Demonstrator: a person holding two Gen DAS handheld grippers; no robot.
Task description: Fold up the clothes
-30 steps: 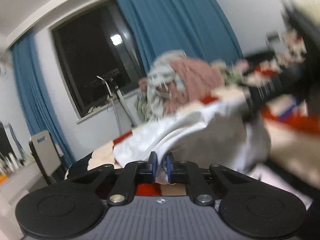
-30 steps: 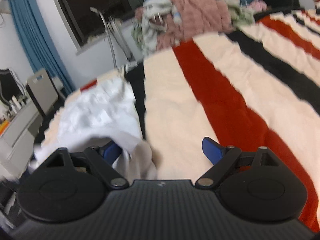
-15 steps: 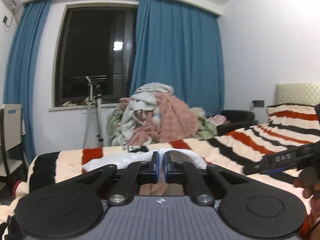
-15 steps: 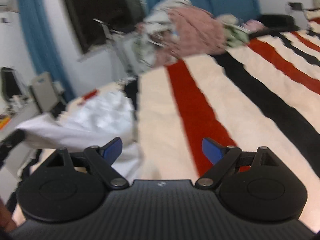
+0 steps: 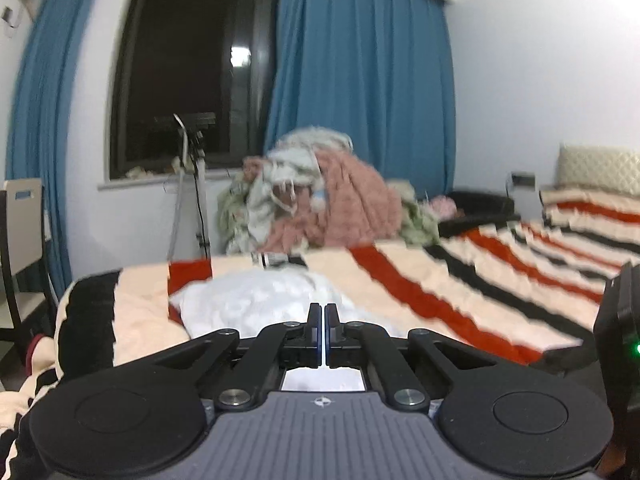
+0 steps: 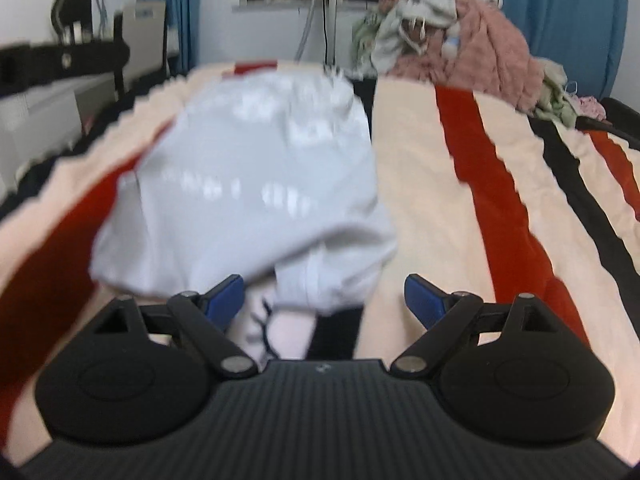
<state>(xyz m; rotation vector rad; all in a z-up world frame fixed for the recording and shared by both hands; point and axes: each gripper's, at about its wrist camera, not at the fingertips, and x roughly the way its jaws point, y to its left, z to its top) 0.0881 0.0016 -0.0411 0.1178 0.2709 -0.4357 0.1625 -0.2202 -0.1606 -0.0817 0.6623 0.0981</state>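
Striped blanket [image 6: 452, 184] bears white garment [image 6: 264, 168] before parted right tongs [image 6: 324, 296].

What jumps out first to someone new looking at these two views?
The white garment lies crumpled on the red, black and cream striped blanket, right in front of the open right gripper. Behind it, a heap of pink and pale clothes is piled at the bed's far end, under the blue curtains.

Garment [image 6: 260, 168] on blanket [image 6: 432, 200], clothes pile [image 6: 460, 36] behind; curtains [image 5: 360, 92] beyond
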